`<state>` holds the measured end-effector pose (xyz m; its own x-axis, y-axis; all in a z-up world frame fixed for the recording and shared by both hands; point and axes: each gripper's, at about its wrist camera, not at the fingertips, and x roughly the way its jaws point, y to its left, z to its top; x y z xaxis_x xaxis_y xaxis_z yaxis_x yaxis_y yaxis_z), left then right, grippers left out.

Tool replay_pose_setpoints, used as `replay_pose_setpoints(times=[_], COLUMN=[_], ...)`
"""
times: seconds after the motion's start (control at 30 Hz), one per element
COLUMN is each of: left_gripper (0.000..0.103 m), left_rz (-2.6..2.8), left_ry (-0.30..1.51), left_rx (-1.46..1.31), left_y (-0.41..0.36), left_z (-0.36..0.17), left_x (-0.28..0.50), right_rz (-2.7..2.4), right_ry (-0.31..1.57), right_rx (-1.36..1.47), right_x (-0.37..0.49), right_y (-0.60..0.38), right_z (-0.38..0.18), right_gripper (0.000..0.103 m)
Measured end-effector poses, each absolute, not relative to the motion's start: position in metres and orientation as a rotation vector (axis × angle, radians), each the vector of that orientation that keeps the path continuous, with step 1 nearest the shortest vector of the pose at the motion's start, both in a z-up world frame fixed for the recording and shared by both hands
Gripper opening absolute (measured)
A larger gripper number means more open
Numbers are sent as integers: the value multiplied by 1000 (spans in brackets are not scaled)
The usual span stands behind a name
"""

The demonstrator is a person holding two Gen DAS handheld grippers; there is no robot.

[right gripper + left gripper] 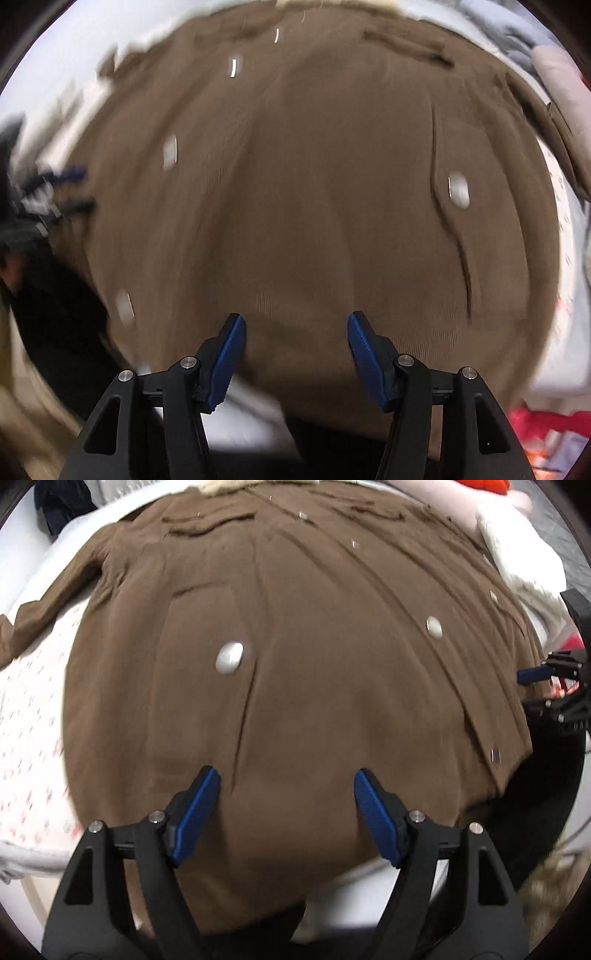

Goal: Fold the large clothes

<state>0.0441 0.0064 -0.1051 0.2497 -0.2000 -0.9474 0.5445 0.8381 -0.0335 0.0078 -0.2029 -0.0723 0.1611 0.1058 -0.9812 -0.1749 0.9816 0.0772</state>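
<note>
A large brown coat (295, 657) with silver snap buttons lies spread front-up on a bed, its cream collar at the far end and one sleeve stretched out to the left. My left gripper (287, 775) is open and empty, hovering over the coat's hem. My right gripper (294, 320) is open and empty over the hem of the same coat (314, 192); this view is motion-blurred. The right gripper also shows at the right edge of the left wrist view (532, 675), beside the coat's side edge.
The bed has a white floral sheet (33, 716). A dark garment (62, 502) lies at the far left; white and pink clothes with something orange (517, 542) pile up at the far right. More clothes (546, 428) lie at the near right.
</note>
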Motion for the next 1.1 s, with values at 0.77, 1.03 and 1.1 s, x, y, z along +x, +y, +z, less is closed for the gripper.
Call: replay_pose_setpoints(times=[0.77, 1.03, 1.1], left_gripper=[87, 9, 6], left_rz=[250, 437, 580], left_ry=[1002, 876, 870], left_rx=[-375, -403, -384], left_y=[278, 317, 320], left_z=[-64, -88, -92], left_x=[314, 347, 329], right_rz=[186, 204, 208], right_ry=[1125, 1132, 1138], right_rx=[225, 295, 295], right_x=[139, 181, 182], right_y=[-209, -206, -205], right_z=[-25, -46, -51], right_gripper=[81, 81, 81])
